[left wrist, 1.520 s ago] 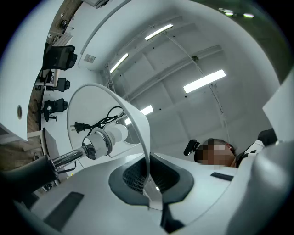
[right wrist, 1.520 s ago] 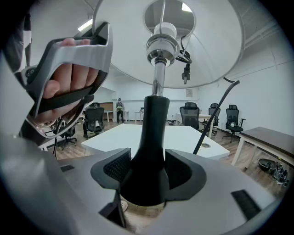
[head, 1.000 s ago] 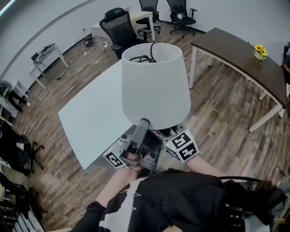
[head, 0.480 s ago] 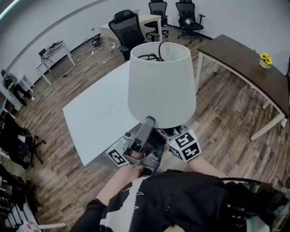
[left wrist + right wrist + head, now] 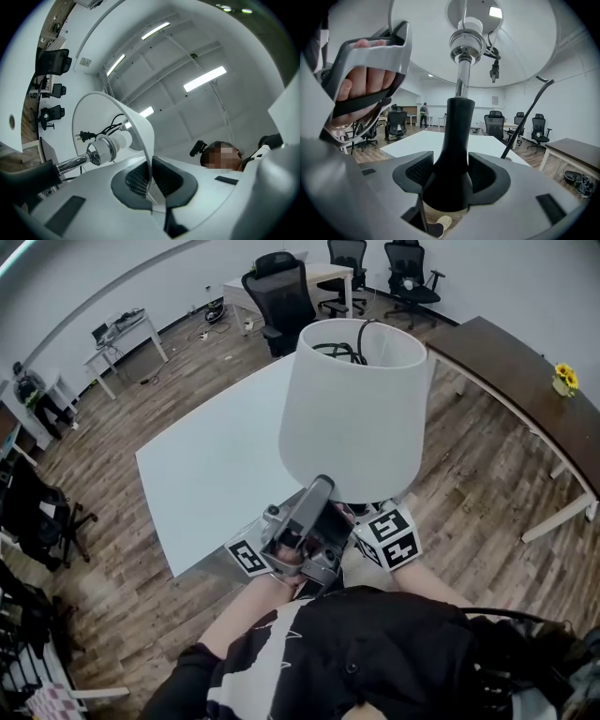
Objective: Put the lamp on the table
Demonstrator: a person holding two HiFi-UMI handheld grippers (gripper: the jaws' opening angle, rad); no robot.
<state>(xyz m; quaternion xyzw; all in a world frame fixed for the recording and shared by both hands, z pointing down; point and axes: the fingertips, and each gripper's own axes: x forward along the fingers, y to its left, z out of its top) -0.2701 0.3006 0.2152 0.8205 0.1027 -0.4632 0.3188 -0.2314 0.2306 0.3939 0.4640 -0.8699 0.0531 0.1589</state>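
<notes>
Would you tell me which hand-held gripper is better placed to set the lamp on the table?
The right hand-held gripper clamps the stem; the left only pinches the shade rim.

A white table [image 5: 211, 474] stands on the wood-plank floor [image 5: 487, 488], beside a dark table [image 5: 511, 367] bearing yellow flowers [image 5: 563, 378].

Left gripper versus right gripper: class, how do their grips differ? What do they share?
The left gripper pinches the thin lampshade edge, aimed at the ceiling; the right gripper clamps the thick black stem, aimed level. Both are shut on one lamp.
</notes>
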